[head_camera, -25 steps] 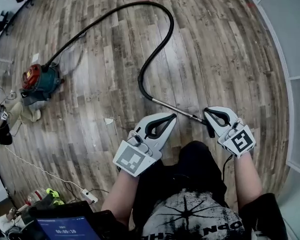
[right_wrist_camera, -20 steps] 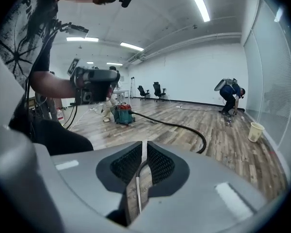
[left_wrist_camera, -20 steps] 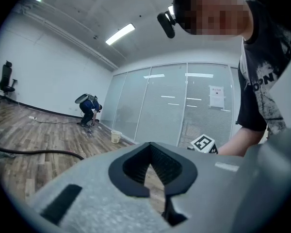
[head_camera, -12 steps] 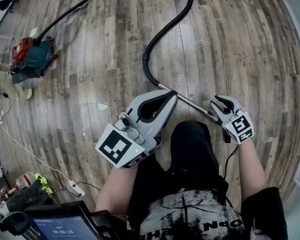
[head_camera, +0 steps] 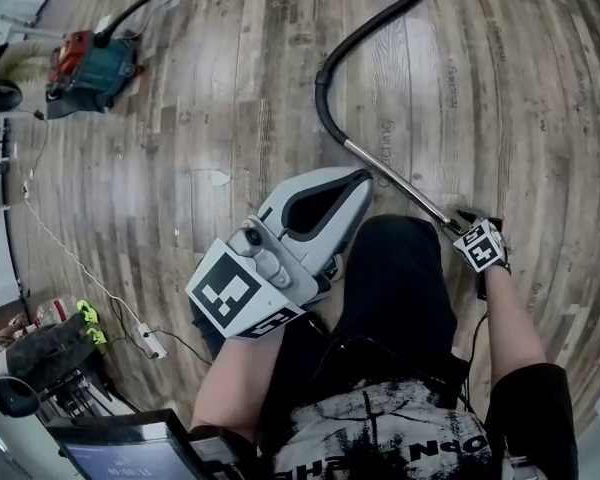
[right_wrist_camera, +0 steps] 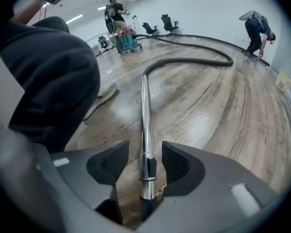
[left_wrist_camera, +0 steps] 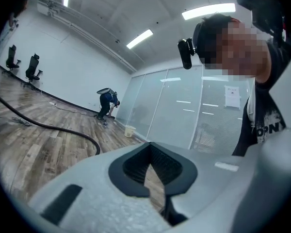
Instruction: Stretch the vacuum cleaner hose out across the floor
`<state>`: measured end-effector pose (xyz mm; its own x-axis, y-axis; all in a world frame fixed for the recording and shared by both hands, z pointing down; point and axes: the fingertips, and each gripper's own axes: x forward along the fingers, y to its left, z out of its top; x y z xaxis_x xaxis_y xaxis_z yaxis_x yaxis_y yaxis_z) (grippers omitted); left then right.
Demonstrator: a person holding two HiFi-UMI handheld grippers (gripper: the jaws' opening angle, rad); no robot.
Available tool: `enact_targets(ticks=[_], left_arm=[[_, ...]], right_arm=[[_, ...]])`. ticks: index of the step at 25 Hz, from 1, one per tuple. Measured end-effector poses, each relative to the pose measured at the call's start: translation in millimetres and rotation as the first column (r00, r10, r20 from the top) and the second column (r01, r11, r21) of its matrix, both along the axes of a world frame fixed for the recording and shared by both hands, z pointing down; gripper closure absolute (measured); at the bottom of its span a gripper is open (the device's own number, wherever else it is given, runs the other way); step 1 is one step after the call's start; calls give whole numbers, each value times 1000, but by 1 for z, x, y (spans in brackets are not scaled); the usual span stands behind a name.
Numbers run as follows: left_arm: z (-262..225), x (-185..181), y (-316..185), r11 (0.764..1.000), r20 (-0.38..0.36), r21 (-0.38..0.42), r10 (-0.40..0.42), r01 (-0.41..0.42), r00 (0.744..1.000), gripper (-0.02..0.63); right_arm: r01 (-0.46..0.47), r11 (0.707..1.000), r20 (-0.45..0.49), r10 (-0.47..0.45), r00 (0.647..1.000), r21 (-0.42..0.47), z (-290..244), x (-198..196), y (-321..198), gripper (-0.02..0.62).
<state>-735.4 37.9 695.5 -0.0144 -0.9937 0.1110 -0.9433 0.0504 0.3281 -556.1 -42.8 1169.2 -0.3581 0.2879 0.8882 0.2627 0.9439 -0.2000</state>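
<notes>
The right tongs (right_wrist_camera: 145, 165) point steeply down at the floor (head_camera: 230, 118) with their jaws wide. They have just been opening, and the shiny metal tube (right_wrist_camera: 144, 125) of the vacuum cleaner lies between the two ribbed pads (right_wrist_camera: 114, 163) with a gap on either side, so nothing is gripped. The left tongs (left_wrist_camera: 149, 149) are held about level above the person's knee (head_camera: 395, 278). Their tips are together and they carry nothing; only floor shows through the hollow behind the tips. From the right tongs the tube runs away along the boards and joins the black hose (right_wrist_camera: 194, 61). The hose bends off to one side, loops round and sweeps back to the red and teal vacuum cleaner (head_camera: 90, 68), which stands well apart at the far left. In the head view the middle of that loop runs off the top edge, and the near end of the tube is hidden under the right tongs. A small pale bucket (left_wrist_camera: 130, 130) stands by the glass wall. What is in it cannot be made out. Near it another person (left_wrist_camera: 106, 103) bends over the floor. A white power strip (head_camera: 150, 346) with its cable lies at the lower left, and some office chairs (right_wrist_camera: 167, 23) stand far off by the wall.
</notes>
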Motion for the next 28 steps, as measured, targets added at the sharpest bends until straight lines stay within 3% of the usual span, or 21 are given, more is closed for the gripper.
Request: enact_targets(ticks=[6,14,21,28], left_arm=[[38,19,5,995,20,-91,-36,38,999,604],[67,46,4,983,59,-180,-36,46,998,604],[68,40,22,973,84,-206,-90,106,992,604],[70,35,25,972,92,-203,-103,120,990,604]], right_arm=[[38,998,-172,-31,985,41,85,31,-1,357],[55,998,-191,-53,980,7,112,18,25,398],[46,989,-155,-24,988,141,113,6,21,388],[74,988,-201,-46,979,136,114,7,21,391]])
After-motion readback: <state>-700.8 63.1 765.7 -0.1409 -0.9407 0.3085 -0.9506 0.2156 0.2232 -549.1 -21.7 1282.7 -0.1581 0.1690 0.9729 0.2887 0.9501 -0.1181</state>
